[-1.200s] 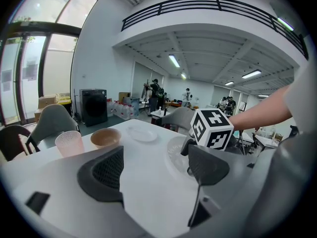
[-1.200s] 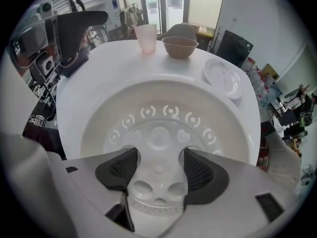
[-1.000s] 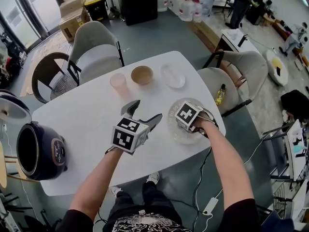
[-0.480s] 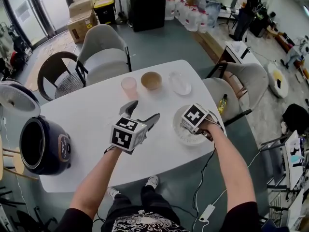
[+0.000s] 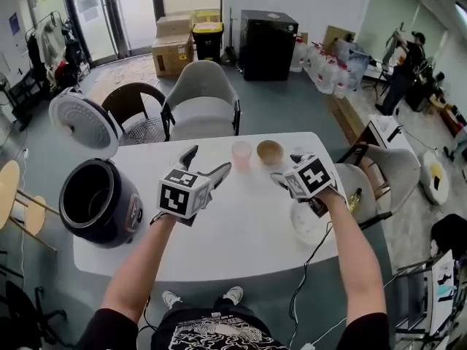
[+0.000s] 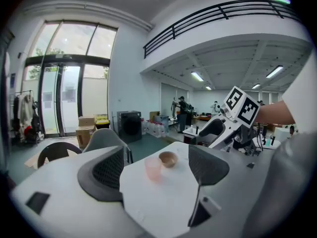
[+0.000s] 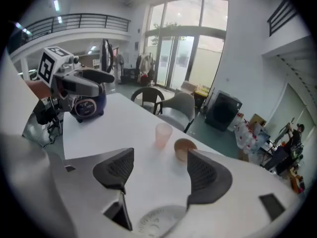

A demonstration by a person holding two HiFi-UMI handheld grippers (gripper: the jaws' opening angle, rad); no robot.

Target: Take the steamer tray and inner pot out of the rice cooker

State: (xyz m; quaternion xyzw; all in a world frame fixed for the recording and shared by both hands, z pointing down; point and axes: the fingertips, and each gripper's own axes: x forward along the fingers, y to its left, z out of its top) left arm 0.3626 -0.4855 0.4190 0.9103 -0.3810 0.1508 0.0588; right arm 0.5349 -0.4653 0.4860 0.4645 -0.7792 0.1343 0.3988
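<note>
At 9 o'clock on the white rounded table (image 5: 241, 246): dark navy round rice cooker (image 5: 102, 206), white-lined lid (image 5: 82, 126) hinged up and back toward 11 o'clock. Cavity dark from the head view; inner pot probably seated inside, not resolvable at this angle.

At 4 o'clock, near the table edge: translucent white round steamer tray (image 5: 303, 224), flat on the top, out of the cooker and well apart from it, partly under the right forearm. Same tray at 6 o'clock in the right gripper view, just below the fingers.

At 12 o'clock: pale pink translucent plastic cup (image 5: 241, 154), upright, with a tan round bowl (image 5: 270, 152) just beside it at its 3 o'clock, not touching.

Left gripper (image 5: 210, 159): held up over the table centre, aimed toward 1 o'clock. Black ribbed fingers (image 6: 106, 175) spread wide, gripping nothing; through the gap only bare tabletop, with cup and bowl farther off.

Right gripper (image 7: 158, 170): held above the tray, aimed toward 10 o'clock. Jaws just been opening, now wide apart, nothing between the pads, clear of the tray.

Beyond the table at 12 o'clock: light grey upholstered chair (image 5: 201, 100). At 11 o'clock: dark mesh-seat chair (image 5: 140, 126). At 3 o'clock: second grey chair (image 5: 394, 170).
</note>
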